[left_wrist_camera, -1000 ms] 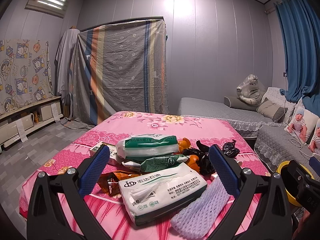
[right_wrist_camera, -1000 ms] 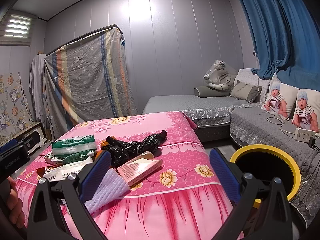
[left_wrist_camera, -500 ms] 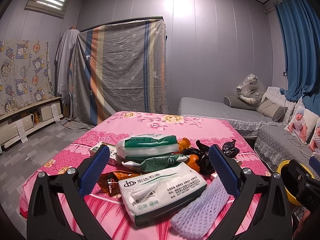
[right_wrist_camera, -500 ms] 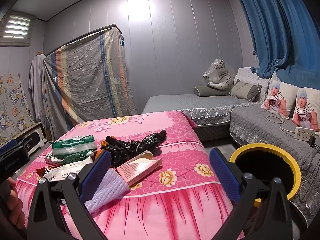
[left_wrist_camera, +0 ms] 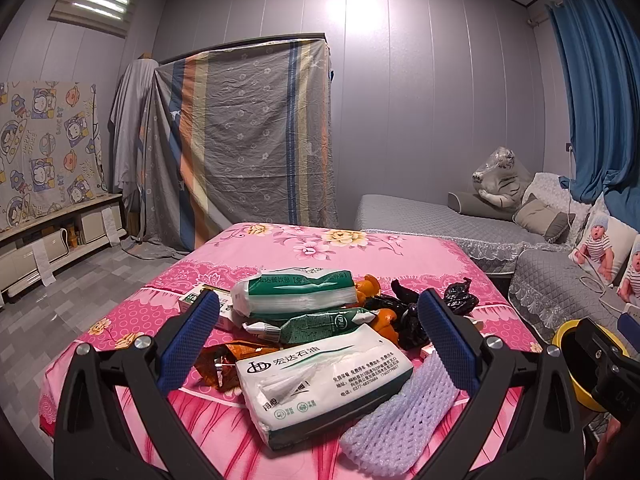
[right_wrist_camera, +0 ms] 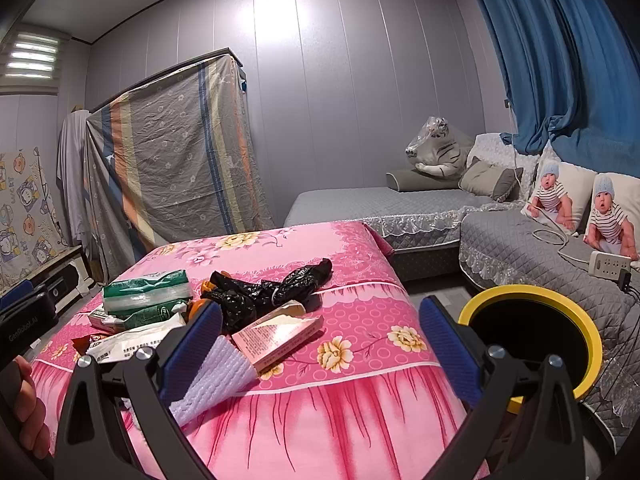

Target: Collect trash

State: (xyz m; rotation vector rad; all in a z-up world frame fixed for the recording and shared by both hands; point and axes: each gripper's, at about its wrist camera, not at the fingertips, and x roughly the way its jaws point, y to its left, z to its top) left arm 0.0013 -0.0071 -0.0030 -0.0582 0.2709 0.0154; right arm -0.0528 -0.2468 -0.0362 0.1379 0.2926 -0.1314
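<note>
**A:** anything changing over the last second? Flipping between the earlier shots and this one, I'm seeing basically nothing moving.

**B:** same here. The left gripper (left_wrist_camera: 316, 330) is sitting exactly where it was, fingers spread wide with nothing between them, hanging in front of the trash pile on the pink table (left_wrist_camera: 404, 258). The right gripper (right_wrist_camera: 320, 340) is spread and empty too, holding position near the table's front edge.

**A:** so nothing is getting picked up yet?

**B:** nope. The white tissue pack (left_wrist_camera: 324, 376) is lying at the front of the pile, framed between the left fingers but not touched. The purple foam net (left_wrist_camera: 400, 416) is lying just beside it at the table edge, and the pink box (right_wrist_camera: 276, 334) and the black bags (right_wrist_camera: 272, 292) are sitting further back.

**A:** and the bin?

**B:** the yellow-rimmed bin (right_wrist_camera: 588, 336) is standing on the floor to the right of the table, open. I'm guessing we're looking at a pause before the first grab, with the whole job still ahead.
</note>
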